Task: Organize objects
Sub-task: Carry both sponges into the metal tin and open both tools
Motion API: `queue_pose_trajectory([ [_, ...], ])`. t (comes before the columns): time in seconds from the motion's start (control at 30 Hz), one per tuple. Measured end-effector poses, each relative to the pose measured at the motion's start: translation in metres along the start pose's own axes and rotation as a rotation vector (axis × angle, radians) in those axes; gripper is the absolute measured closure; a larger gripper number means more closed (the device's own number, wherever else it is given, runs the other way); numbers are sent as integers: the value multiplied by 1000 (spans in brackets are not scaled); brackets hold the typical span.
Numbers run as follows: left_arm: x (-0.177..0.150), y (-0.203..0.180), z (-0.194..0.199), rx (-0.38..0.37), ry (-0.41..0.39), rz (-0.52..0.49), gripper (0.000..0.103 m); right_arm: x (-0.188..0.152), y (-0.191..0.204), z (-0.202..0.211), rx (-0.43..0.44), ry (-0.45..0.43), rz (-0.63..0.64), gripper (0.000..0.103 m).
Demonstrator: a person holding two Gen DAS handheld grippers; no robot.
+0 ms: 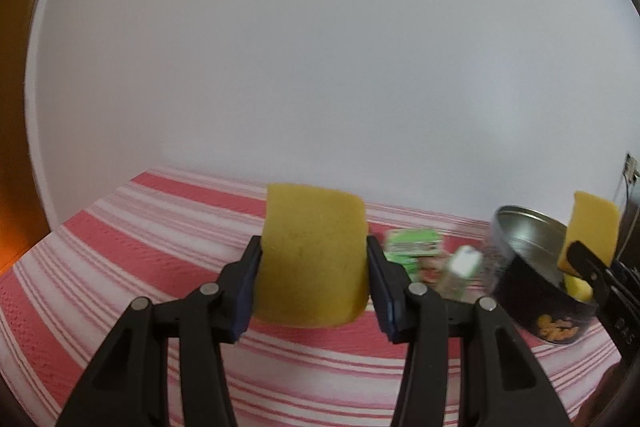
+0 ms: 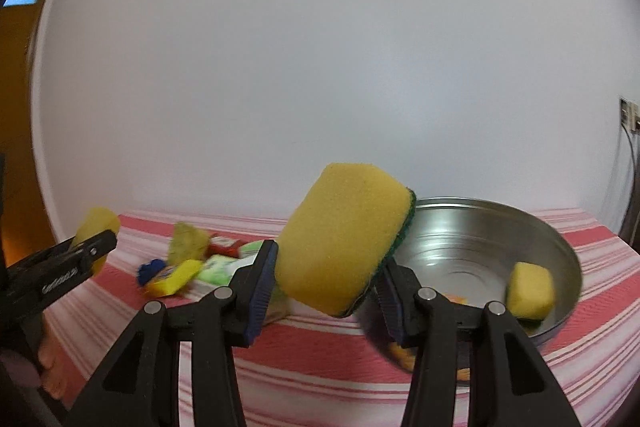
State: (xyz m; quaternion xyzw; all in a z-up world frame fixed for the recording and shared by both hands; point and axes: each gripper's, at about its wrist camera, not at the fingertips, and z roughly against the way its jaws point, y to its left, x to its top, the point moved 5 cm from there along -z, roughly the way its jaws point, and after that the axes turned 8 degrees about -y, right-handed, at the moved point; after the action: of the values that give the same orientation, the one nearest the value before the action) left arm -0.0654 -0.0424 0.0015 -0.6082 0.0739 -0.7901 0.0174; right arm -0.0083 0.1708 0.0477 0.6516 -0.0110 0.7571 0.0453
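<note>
So both grippers had a sponge each at this point. The left gripper was clamped on a yellow sponge, pads pressing its two side edges, broad face toward the camera, held up off the striped tablecloth. Seen from the right wrist camera, that same gripper poked in at 9 o'clock with a bit of its sponge sticking out past the tips.

The right gripper was closed on a second sponge, yellow with a dark green scrubby layer on one side. This one sat tilted between the fingers, green side facing 3 o'clock, lifted above the cloth and just in front of the round metal tin. In the left camera this gripper showed up at 3 o'clock with its sponge right over the tin's rim.

Inside the tin there was already a smaller yellow sponge, resting against the wall at about 4 o'clock of the bowl. The outside of the tin looked dark with some orange print, best seen from the left camera.

Between the two grippers there was a loose pile of stuff on the cloth: a green and white packet, a yellow packet with something blue next to it, and an olive-coloured scrap behind them. They were blurry, so I couldn't read any labels. A plain white wall filled everything behind the table.
</note>
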Motion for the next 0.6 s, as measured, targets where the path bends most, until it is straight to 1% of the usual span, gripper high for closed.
queue_pose_trajectory([
  [0.13, 7, -36, -1, -39, -9, -36, 54, 4, -29, 0, -44, -10, -16, 53],
  [0.3, 10, -81, -8, -105, -4, -53, 54, 8, -63, -4, -111, -18, -26, 53],
  [0.5, 6, -133, -9, -177, -5, -99, 54, 10, -105, -12, -203, -12, -16, 53],
  [0.6, 1, -157, -12, -211, 11, -106, 54, 10, -125, -13, -248, -10, -2, 53],
])
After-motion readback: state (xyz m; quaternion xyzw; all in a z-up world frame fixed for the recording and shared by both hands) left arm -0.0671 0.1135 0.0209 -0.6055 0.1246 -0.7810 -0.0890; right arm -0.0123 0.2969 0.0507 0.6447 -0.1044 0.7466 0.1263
